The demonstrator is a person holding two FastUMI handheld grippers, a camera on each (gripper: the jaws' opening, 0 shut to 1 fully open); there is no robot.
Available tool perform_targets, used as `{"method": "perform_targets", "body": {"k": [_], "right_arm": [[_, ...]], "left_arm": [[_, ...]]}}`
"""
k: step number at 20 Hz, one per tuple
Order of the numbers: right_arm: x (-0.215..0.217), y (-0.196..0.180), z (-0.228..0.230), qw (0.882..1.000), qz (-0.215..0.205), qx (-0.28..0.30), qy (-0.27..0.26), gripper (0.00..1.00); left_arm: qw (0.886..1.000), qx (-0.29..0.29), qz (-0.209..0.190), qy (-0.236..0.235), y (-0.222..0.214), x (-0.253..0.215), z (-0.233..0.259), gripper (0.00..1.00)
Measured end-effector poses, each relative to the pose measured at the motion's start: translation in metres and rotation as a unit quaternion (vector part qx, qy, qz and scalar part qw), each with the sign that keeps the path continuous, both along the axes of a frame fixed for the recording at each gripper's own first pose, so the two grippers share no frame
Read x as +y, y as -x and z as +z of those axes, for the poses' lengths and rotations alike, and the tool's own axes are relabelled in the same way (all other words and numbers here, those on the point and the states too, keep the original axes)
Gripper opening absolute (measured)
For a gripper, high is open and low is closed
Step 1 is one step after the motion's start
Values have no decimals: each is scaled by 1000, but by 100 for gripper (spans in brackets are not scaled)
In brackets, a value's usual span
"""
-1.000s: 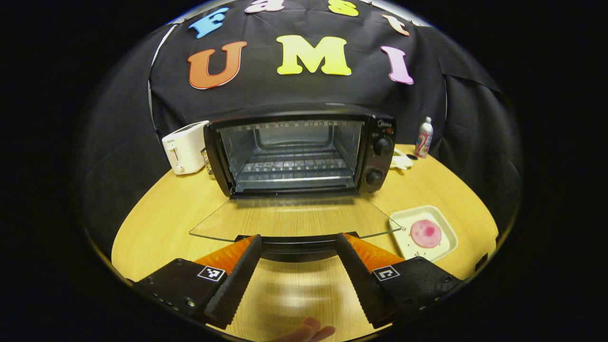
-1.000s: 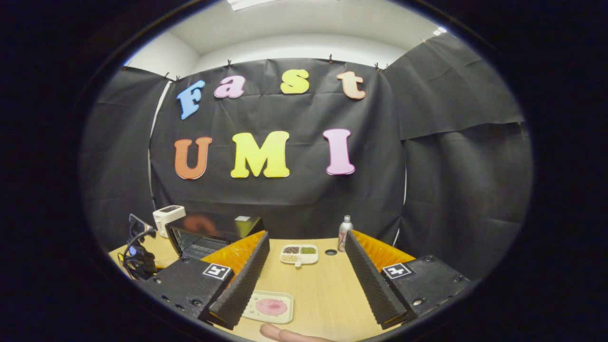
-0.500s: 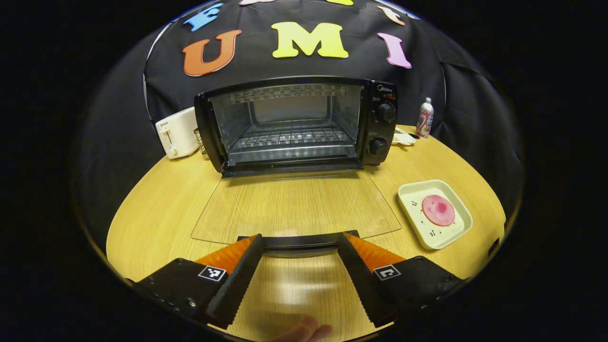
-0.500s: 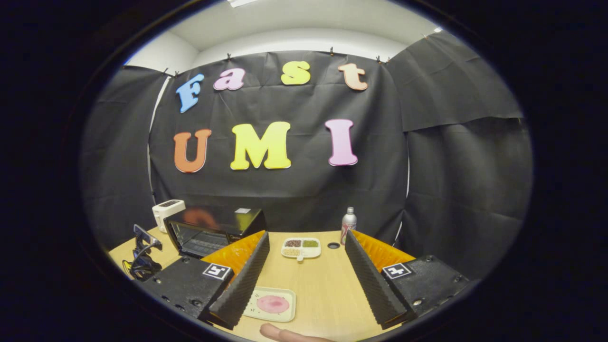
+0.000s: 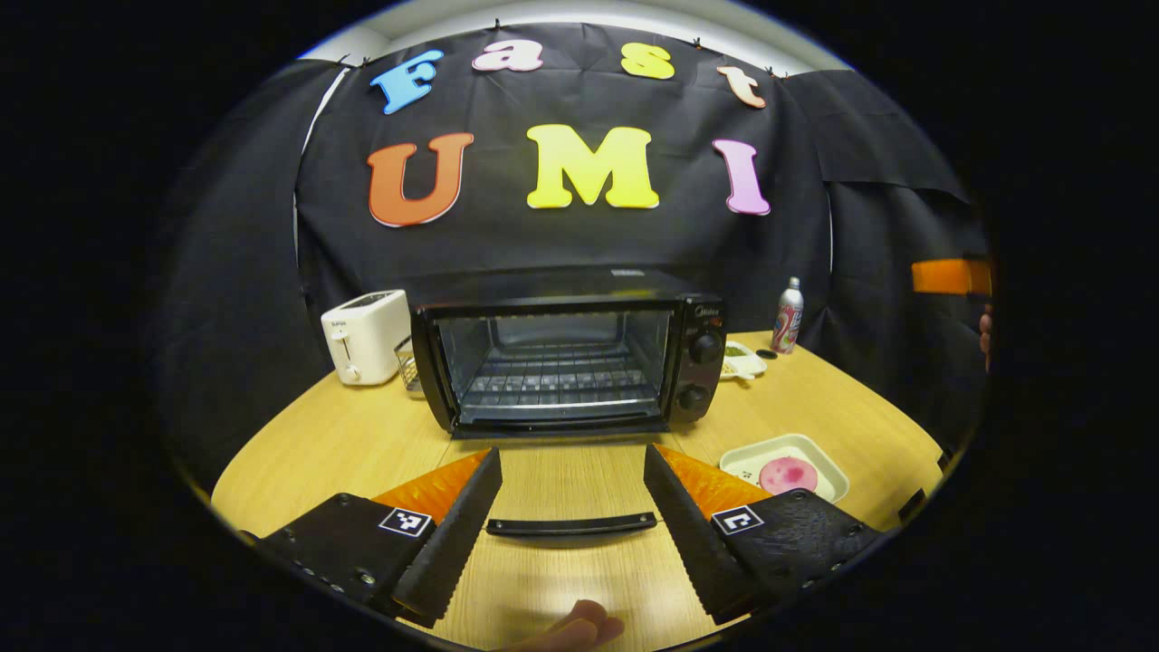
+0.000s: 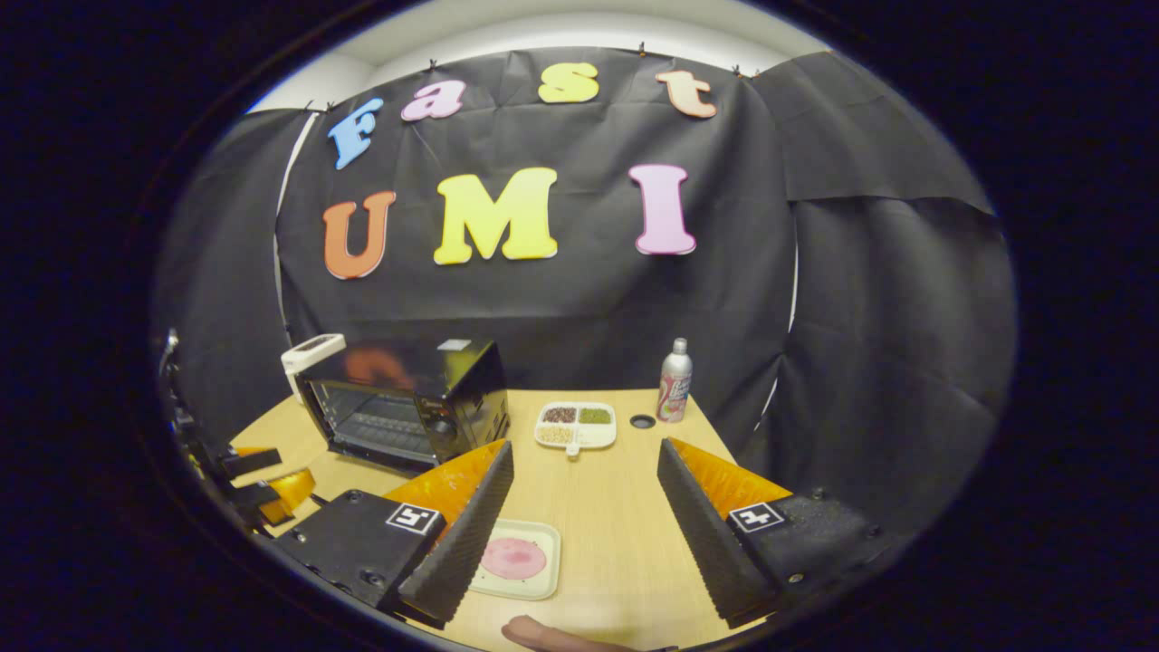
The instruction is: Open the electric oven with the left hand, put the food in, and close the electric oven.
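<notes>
Door down flat, the electric oven [image 5: 566, 362] stands mid-frame on the worktop [image 5: 362, 444]. Left gripper [image 5: 570, 480], jaws spread, hovers above the door handle [image 5: 570, 525]; right gripper [image 6: 584, 507], jaws spread, hangs over the food [image 6: 513, 557] at lower centre, seemingly ready to fetch it.

Left claw [image 5: 572, 496] and right claw [image 6: 585, 489], both spread wide, empty.

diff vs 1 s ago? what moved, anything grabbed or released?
The left gripper has pulled back from the oven: the door handle, which lay at its fingertips, now lies clear between its open jaws, untouched. The right gripper has tilted down toward the plate holding the food. Nothing grabbed. Unchanged: door open, both jaws open, food on its plate.
</notes>
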State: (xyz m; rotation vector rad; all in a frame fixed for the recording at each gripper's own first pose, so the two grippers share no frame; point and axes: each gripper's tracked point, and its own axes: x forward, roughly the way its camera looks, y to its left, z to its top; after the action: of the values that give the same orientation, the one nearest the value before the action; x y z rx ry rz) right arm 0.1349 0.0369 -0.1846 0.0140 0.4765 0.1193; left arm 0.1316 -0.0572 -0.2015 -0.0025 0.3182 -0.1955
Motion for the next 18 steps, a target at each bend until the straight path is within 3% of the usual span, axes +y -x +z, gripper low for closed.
{"method": "perform_targets", "body": {"k": [4,8,9,16,18], "right_arm": [[14,-13,-52,994,44,96,-15,97],[19,-14,-107,977,82,195,-14,100],[19,-13,-120,972,86,218,-15,96],[30,2,-183,919,97,379,-38,88],[38,8,-194,904,105,412,-47,80]], "left_arm": [[997,-67,34,5,5,12,50,96],[992,-118,53,-1,16,20,84,96],[991,-125,57,-2,18,22,89,96],[985,-153,74,-28,30,32,111,96],[984,-159,72,-28,34,30,116,96]]}}
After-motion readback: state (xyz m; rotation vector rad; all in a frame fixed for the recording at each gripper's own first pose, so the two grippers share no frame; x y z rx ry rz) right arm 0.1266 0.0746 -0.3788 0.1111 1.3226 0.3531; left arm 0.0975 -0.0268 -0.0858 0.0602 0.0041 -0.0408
